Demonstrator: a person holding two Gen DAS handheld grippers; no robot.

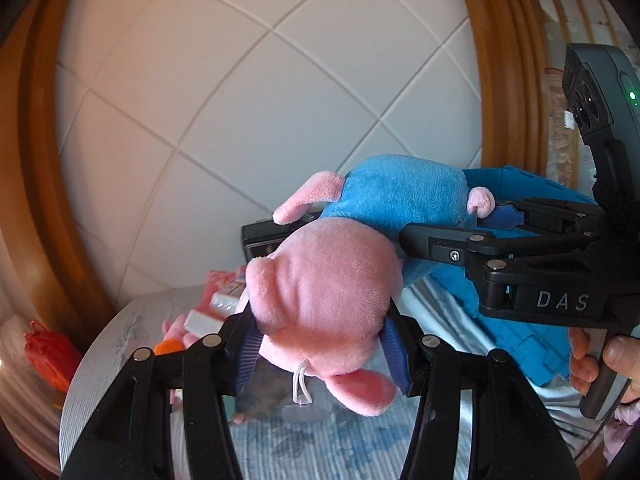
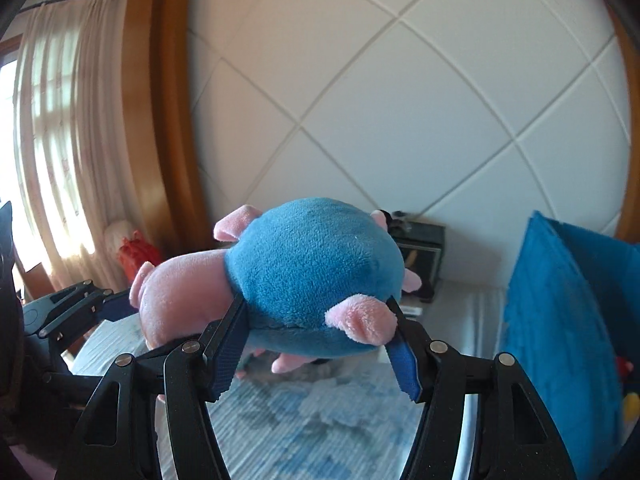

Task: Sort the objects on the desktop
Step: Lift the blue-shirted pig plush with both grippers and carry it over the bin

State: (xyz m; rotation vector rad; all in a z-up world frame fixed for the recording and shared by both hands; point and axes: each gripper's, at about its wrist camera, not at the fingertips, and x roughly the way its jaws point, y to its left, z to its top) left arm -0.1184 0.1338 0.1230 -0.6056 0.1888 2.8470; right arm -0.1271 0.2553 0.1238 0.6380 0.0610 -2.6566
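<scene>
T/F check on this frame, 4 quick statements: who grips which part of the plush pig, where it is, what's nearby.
1. The left gripper clamps the plush pig at its pink head. True.
2. The right gripper is open and holds nothing. False: it is shut on the pig's blue body.
3. The pig lies flat on the striped cloth. False: it is held above the cloth.
4. A blue storage bin stands to the right in the right wrist view. True.

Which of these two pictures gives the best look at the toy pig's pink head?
The left wrist view: the plush pig's pink head fills the middle, clamped by the left gripper. The right wrist view mostly shows its blue body; the head pokes out sideways.
</scene>
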